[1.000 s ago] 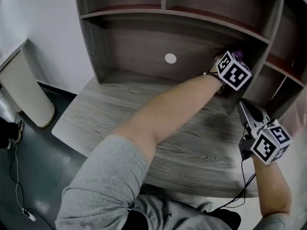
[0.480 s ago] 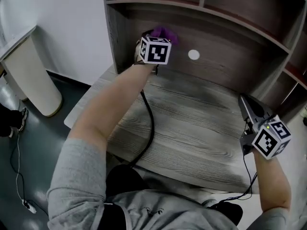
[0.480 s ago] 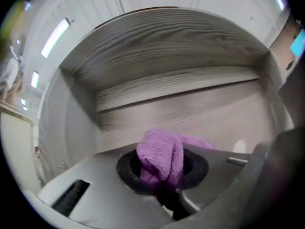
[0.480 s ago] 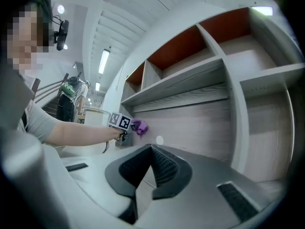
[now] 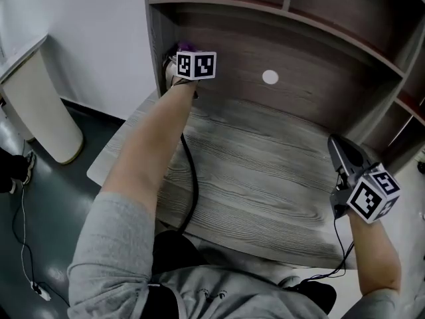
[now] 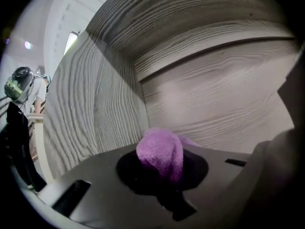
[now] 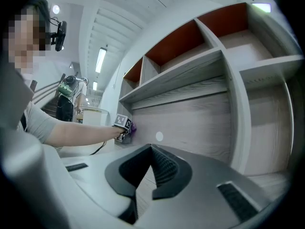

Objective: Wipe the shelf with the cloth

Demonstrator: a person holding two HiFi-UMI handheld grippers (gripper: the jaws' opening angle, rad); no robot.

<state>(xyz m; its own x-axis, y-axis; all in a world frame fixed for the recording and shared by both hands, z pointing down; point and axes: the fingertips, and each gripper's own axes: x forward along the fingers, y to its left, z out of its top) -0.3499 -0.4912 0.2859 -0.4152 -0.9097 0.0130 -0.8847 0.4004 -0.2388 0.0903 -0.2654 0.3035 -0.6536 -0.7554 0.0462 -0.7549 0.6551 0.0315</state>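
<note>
Up in the upper left of the head view, at the corner of the wood-grain shelf (image 5: 319,105) over the counter (image 5: 265,178), the left gripper (image 5: 180,53) is pinching a bunched-up purple cloth (image 6: 161,151) close to where the side wall meets the back panel. Lower right, the right gripper (image 5: 345,155) hangs over the counter with its jaws pressed together on nothing.

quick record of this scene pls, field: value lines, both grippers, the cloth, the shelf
left gripper: shut on the purple cloth, at the back left corner of the lower bay
purple cloth: bunched, sticking out past the jaws
right gripper: shut, empty, over the desk surface at the right
shelf: grey wood grain, open compartments above
white round cap: on the shelf's rear wall, between the two grippers
</note>
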